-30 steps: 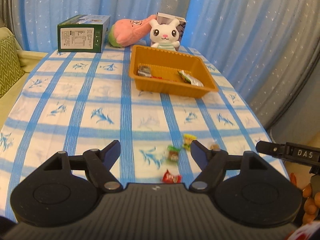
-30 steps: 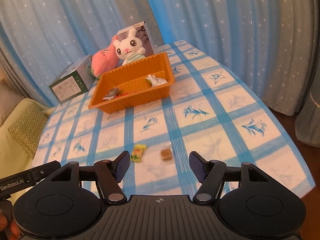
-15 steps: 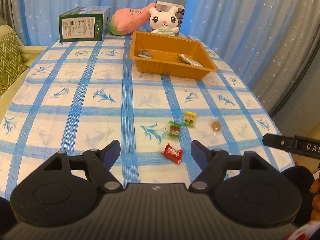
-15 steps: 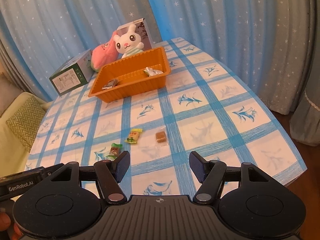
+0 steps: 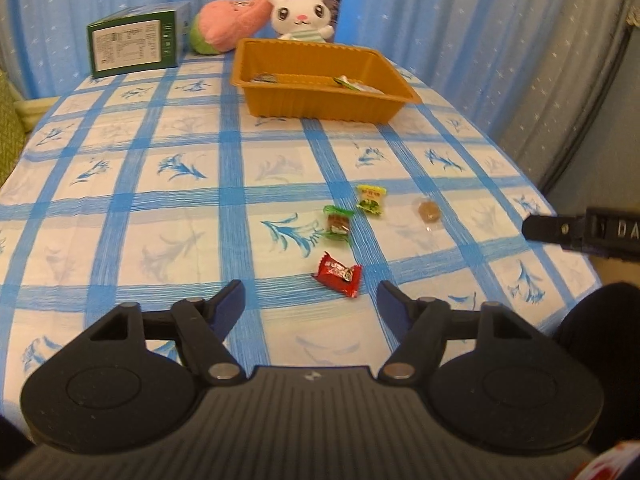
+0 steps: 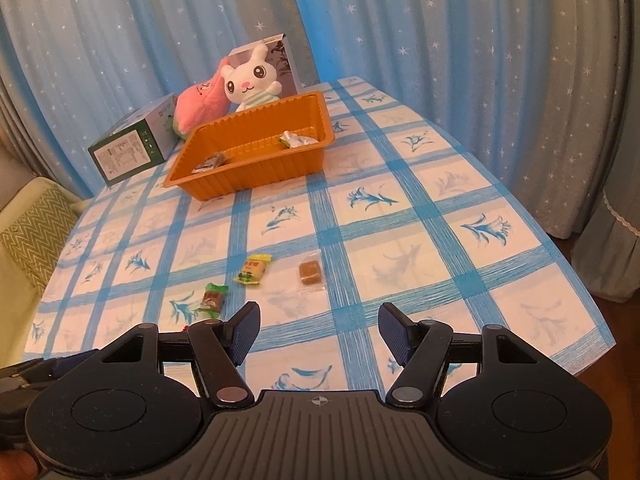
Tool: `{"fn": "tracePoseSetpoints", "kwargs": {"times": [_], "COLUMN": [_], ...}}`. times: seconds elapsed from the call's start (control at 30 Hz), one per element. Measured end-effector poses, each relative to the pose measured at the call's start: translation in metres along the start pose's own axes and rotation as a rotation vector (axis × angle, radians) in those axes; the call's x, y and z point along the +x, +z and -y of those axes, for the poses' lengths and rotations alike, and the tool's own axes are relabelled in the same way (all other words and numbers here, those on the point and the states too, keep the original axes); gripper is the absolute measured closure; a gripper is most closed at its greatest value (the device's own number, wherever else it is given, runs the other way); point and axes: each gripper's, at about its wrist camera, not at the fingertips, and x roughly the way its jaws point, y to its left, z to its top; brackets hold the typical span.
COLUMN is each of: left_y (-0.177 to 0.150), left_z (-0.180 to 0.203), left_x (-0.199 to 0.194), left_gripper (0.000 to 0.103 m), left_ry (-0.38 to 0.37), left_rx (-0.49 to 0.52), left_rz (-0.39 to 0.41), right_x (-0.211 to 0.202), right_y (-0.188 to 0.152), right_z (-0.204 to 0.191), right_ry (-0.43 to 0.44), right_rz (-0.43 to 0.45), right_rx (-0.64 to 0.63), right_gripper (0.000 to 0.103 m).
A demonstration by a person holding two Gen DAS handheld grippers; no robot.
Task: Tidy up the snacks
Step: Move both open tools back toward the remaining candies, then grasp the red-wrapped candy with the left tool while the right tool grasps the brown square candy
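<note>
Several wrapped snacks lie on the checked tablecloth near the front edge: a red one (image 5: pixel 338 274), a green one (image 5: pixel 338 222) (image 6: pixel 212 299), a yellow one (image 5: pixel 371 199) (image 6: pixel 252 270) and a clear-wrapped brown one (image 5: pixel 429 212) (image 6: pixel 310 272). An orange tray (image 5: pixel 320 104) (image 6: pixel 256 170) at the back holds two snacks. My left gripper (image 5: pixel 311 306) is open and empty, just short of the red snack. My right gripper (image 6: pixel 319 326) is open and empty, in front of the brown snack.
A green box (image 5: pixel 136 40) (image 6: pixel 132 148), a pink plush (image 5: pixel 228 26) (image 6: pixel 198 106) and a white bunny plush (image 5: pixel 302 14) (image 6: pixel 252 80) stand behind the tray. Blue curtains hang behind. The table's right edge (image 6: pixel 576 280) drops off. A cushioned seat (image 6: pixel 28 232) stands at left.
Both grippers have drawn back towards the front edge of the table, so the loose snacks now lie further ahead of the fingers. Both stay open.
</note>
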Motion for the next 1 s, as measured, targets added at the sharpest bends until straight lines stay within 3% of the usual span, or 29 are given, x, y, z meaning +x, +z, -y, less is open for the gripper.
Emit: {"fn": "tracePoseSetpoints", "kwargs": {"times": [0.17,0.43,0.63,0.8,1.0], "left_y": [-0.004,-0.001,0.0,0.0,0.002], "left_z": [0.007,0.025,0.035,0.033,0.031], "left_x": [0.019,0.048,0.069,0.075,0.074], "left_gripper": [0.043,0.045,0.06,0.066,0.082], "left_ry": [-0.011,-0.004,0.0,-0.007,-0.018], "left_rx": [0.052,0.193,0.287,0.294,0.282], "left_rz": [-0.013,-0.009,-0.026,-0.035,-0.035], "right_x": [0.013,0.034,0.044,0.051,0.058], "right_y": [-0.001,0.0,0.002,0.003,0.004], "right_z": [0.003,0.009,0.009,0.008,0.007], "right_ry": [-0.004,-0.007,-0.003,-0.003,-0.002], "right_rz": [-0.012,-0.043,-0.051,-0.059,-0.068], "right_rx": [0.001,0.018,0.02,0.023,0.017], "right_gripper": [0.038,0.038,0.038,0.038,0.038]}}
